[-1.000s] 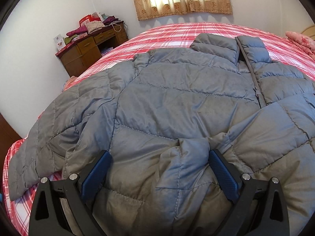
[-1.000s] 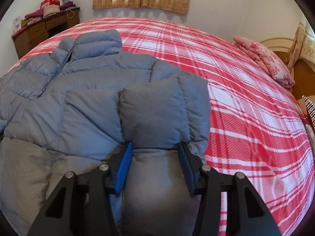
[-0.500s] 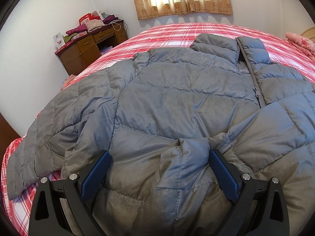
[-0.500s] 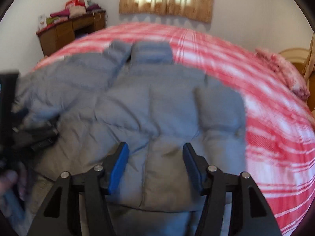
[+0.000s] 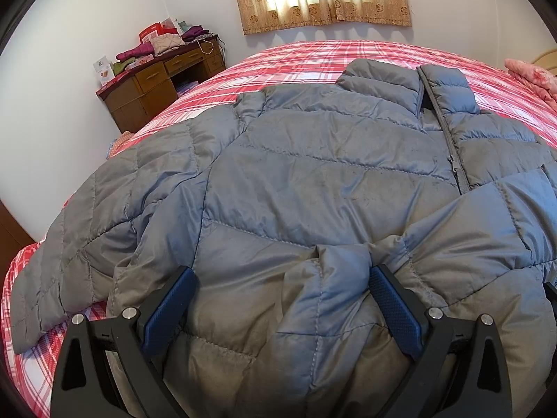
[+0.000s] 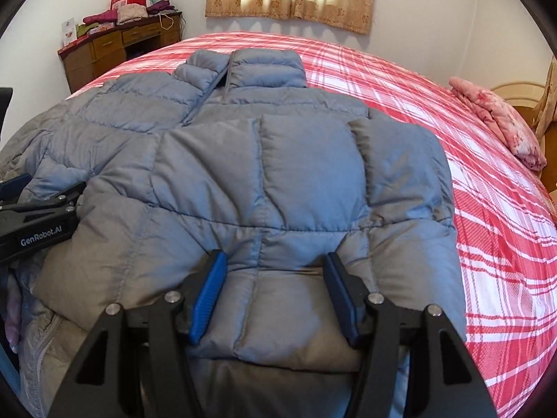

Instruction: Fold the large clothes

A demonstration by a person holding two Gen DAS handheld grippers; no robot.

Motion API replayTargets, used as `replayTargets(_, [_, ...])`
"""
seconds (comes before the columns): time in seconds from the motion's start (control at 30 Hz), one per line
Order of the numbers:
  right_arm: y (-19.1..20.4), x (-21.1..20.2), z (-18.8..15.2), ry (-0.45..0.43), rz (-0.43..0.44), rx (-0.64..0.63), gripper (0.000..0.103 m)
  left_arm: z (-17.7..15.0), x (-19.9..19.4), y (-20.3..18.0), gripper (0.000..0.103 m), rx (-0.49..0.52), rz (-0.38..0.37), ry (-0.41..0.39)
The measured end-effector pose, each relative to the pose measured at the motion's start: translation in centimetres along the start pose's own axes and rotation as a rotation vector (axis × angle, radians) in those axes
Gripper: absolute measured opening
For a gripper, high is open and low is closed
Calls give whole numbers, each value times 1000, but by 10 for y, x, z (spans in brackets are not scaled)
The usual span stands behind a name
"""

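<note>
A grey quilted puffer jacket (image 5: 313,174) lies front up on the bed, zip closed, collar toward the window. Its left sleeve (image 5: 87,244) trails out to the bed's edge. My left gripper (image 5: 281,271) stands wide open over the hem, a loose ridge of fabric between its fingers. In the right wrist view the jacket (image 6: 278,160) has its right sleeve (image 6: 400,174) folded in over the front. My right gripper (image 6: 275,257) is open low over that folded part; puffy cloth bulges between the pads without being pinched. The left tool's black frame (image 6: 34,223) shows at the left edge.
A red plaid sheet (image 6: 487,226) covers the bed, bare to the right of the jacket. Folded pink cloth (image 6: 497,115) lies at the far right by a wooden headboard. A wooden desk (image 5: 163,80) piled with clothes stands in the far left corner.
The right gripper let go of the sleeve end, opened wider and shifted left across the jacket; the sleeve now lies folded over the front. The left gripper has stayed where it was.
</note>
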State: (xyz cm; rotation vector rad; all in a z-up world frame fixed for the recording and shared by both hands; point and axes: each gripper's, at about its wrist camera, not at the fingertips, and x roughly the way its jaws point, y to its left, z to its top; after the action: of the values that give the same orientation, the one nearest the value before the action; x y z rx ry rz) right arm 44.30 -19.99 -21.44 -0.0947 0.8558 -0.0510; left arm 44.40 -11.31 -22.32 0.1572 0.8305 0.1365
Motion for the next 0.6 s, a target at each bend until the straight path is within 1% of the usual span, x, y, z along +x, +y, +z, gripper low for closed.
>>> replayTargets(0.47, [0,1,1,6,-5,-2,63,1,-1,0,101,13,11,2])
replayTargets(0.5, [-3,-2,3,10,-2,2,66,3,-4,2,101,25,-3,4])
replayTargets(0.53, [-5,-7,3,11,-5,1,72,5,-7,2,100,38,-1,-2])
replayTargets(0.57, [-7,-14,2,2,-7,4,74,6,-16,7,100,45,15,-26])
replayTargets(0.6, [-9,-22,0,-14,-3,13,78,8,-31,17,100,45,10,-61])
